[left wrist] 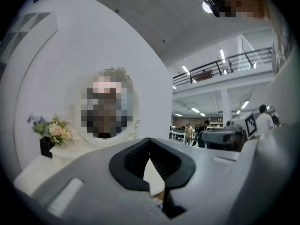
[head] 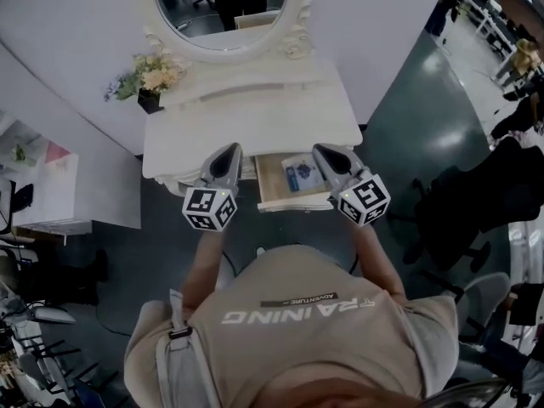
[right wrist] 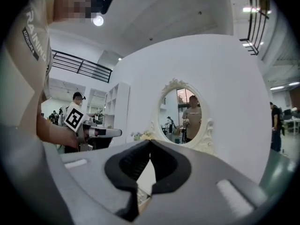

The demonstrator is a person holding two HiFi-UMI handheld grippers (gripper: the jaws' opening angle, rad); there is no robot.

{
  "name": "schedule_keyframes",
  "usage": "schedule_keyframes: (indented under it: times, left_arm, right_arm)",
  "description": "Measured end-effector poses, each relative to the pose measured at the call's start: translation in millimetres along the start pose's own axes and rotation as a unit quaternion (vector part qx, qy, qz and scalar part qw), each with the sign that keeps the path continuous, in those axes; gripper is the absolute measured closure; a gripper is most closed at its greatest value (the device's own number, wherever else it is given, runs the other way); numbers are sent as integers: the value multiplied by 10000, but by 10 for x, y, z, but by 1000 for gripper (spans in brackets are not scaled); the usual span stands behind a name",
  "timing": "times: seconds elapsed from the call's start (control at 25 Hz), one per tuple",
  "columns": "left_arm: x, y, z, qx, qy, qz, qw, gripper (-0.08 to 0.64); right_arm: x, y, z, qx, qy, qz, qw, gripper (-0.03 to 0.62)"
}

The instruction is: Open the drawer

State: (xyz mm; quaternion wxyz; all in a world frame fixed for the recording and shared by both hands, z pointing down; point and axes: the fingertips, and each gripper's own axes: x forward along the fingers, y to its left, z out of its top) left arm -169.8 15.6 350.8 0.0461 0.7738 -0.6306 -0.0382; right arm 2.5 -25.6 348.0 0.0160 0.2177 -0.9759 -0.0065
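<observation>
The jaws of the left gripper [left wrist: 150, 146] are seen closed, the dark pads meeting at their tips with nothing caught between them. The jaws of the right gripper [right wrist: 150, 144] are likewise pressed together and empty. In the head view both grippers are held roughly level and side by side, pointed toward 12 o'clock, where an oval mirror [head: 223, 11] in a white ornate frame is mounted behind a white tabletop [head: 255, 113]. The drawer [head: 270, 185] is found pulled out from the 6 o'clock edge of that tabletop, its pale wooden inside exposed. A blue-and-white packet [head: 302, 175] is laid flat inside it, toward its 3 o'clock side. The left gripper is placed just at the drawer's 9 o'clock, while the right gripper is seen over the drawer's 3 o'clock edge. Contact with the drawer cannot be made out for either. A bunch of pale flowers [head: 153, 75] in a dark vase is set at the tabletop's 10 o'clock corner. The person's torso, in a beige shirt [head: 297, 330], is seen at 6 o'clock of the drawer.
</observation>
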Motion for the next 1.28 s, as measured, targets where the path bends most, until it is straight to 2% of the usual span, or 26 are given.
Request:
schedule_keyframes:
  times: [0.08,0.24,0.48,0.92,1.28]
  left_arm:
    - [44,-8,141,-167,-170,-98,9997,561]
    - [122,-63,230,182,-193,-119,9996,561]
    - [241,-110,62,624,60,-176,9979,561]
    - [689,20,-192,503,326,-321,9977,561]
    - [1034,378,-291,406,424,-373,9976,561]
  right_arm:
    - [29,-79,86,41,-188,-119,9997,588]
    - [82,-152,142,32,-244,-219,9995,588]
    - [208,-257,4,36,20,-121,9999,588]
    - [439,-561,-202,286,130,-100,9995,588]
    - [845,-744,-338,394,81,-111,9991,589]
